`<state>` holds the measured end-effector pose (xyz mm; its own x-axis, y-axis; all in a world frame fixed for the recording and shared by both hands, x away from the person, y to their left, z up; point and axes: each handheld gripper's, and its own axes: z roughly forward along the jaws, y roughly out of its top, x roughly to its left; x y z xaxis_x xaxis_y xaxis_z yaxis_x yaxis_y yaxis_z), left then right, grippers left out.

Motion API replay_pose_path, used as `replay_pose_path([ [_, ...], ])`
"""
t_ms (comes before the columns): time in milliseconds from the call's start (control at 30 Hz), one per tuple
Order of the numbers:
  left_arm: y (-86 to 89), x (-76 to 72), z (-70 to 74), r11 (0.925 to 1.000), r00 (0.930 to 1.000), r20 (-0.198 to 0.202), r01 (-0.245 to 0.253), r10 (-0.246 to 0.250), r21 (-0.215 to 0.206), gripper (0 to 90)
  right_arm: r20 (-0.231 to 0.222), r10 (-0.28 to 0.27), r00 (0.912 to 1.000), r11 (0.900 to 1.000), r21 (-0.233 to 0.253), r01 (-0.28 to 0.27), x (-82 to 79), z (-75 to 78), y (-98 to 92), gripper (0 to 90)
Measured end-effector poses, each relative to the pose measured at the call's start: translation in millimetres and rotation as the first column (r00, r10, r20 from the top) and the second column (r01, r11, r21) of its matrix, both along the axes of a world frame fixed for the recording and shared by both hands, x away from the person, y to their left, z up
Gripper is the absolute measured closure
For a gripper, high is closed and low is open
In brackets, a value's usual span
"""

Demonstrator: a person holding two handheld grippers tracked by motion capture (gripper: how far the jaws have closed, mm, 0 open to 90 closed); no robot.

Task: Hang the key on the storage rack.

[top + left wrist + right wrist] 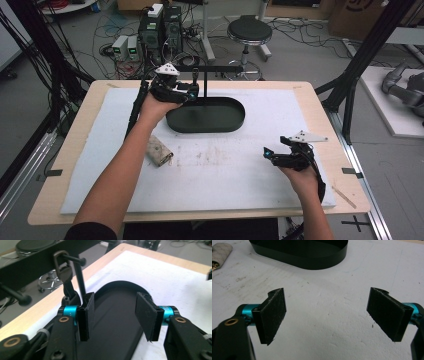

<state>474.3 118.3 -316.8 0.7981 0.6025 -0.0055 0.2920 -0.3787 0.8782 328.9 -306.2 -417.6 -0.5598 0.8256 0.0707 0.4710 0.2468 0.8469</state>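
Tray [206,115] at mat's [240,170] rear centre, roll [159,151] to its front-left

In the right tool view the black oval tray [299,255] is cut by the top edge and the soiled roll [220,252] by the left edge, while in the left tool view the tray's near end is hidden behind the left tool [113,315].

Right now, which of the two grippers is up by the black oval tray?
The left gripper, fingers open at the black oval tray rim. The right gripper hangs over bare white mat, nearer the person.
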Motion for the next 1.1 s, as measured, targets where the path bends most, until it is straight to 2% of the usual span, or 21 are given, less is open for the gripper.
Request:
replay_pose_path([
  [33,4.1,-4.5,-1.7,0.9999,0.9999,-0.002,0.014,-0.014,-0.007,49.1,0.005,0.007,1.0000,1.000,-0.005,-0.006,0.1,0.1,0.1,16.3],
  [267,17.9,-18.0,-11.3,0.9994,0.9997,-0.017,0.020,-0.020,-0.029,42.5,0.003,0.010,0.9999,1.000,-0.004,-0.010,0.8,0.1,-0.4,16.3],
  [333,25.6,-29.6,-16.5,0.9986,0.9994,-0.015,0.031,-0.032,-0.043,41.3,0.000,0.008,1.0000,1.000,-0.002,-0.008,1.1,-0.2,-0.2,16.3],
  [500,36.1,-49.9,-28.1,0.9986,0.9996,-0.022,0.019,-0.021,-0.050,34.9,0.011,-0.001,0.9999,1.000,0.005,0.001,-0.4,1.4,-2.8,16.3],
  [533,36.1,-49.9,-28.1,0.9986,0.9996,-0.022,0.019,-0.021,-0.050,34.0,0.011,-0.001,0.9999,1.000,0.005,0.001,-0.4,1.4,-2.8,16.3],
  [567,40.7,-58.6,-31.3,0.9980,0.9996,-0.012,0.024,-0.025,-0.059,33.7,0.012,-0.001,0.9999,1.000,0.004,0.001,-0.9,1.7,-3.4,16.3],
  [600,40.7,-58.6,-31.3,0.9980,0.9996,-0.012,0.024,-0.025,-0.059,33.7,0.012,-0.002,0.9999,1.000,0.004,0.002,-0.9,1.7,-3.5,16.3],
  [633,45.1,-66.8,-33.6,0.9971,0.9994,-0.011,0.033,-0.034,-0.068,33.7,0.012,-0.003,0.9999,1.000,0.006,0.003,-1.0,1.7,-3.6,16.3],
  [667,45.1,-66.8,-33.6,0.9971,0.9994,-0.011,0.033,-0.034,-0.068,33.6,0.012,-0.003,0.9999,1.000,0.006,0.003,-1.0,1.7,-3.6,16.3],
  [733,51.4,-79.0,-35.9,0.9957,0.9991,-0.004,0.042,-0.042,-0.082,33.3,0.011,-0.004,0.9999,1.000,0.009,0.004,-1.0,1.7,-3.5,16.3],
  [800,52.9,-81.8,-36.3,0.9954,0.9990,-0.002,0.045,-0.045,-0.084,32.5,0.011,-0.002,0.9999,1.000,0.006,0.002,-0.9,1.6,-3.5,16.3],
  [833,57.4,-90.5,-37.9,0.9942,0.9987,0.004,0.051,-0.051,-0.094,32.0,0.012,-0.002,0.9999,1.000,0.006,0.001,-1.0,1.6,-3.5,16.3],
  [867,57.4,-90.5,-37.9,0.9942,0.9987,0.004,0.051,-0.051,-0.094,31.9,0.012,-0.002,0.9999,1.000,0.006,0.001,-1.0,1.6,-3.5,16.3],
  [1000,69.4,-106.1,-42.6,0.9940,0.9987,0.012,0.050,-0.049,-0.097,30.0,0.010,-0.004,0.9999,1.000,0.007,0.004,-1.6,1.8,-3.4,16.3],
  [1067,71.9,-109.2,-43.9,0.9931,0.9986,0.010,0.053,-0.052,-0.105,29.4,0.013,-0.006,0.9999,1.000,0.007,0.006,-1.7,1.9,-3.6,16.3],
  [1100,76.8,-115.8,-46.8,0.9918,0.9983,0.008,0.058,-0.057,-0.114,29.0,0.012,-0.006,0.9999,1.000,0.006,0.006,-1.7,2.0,-3.9,16.3],
])
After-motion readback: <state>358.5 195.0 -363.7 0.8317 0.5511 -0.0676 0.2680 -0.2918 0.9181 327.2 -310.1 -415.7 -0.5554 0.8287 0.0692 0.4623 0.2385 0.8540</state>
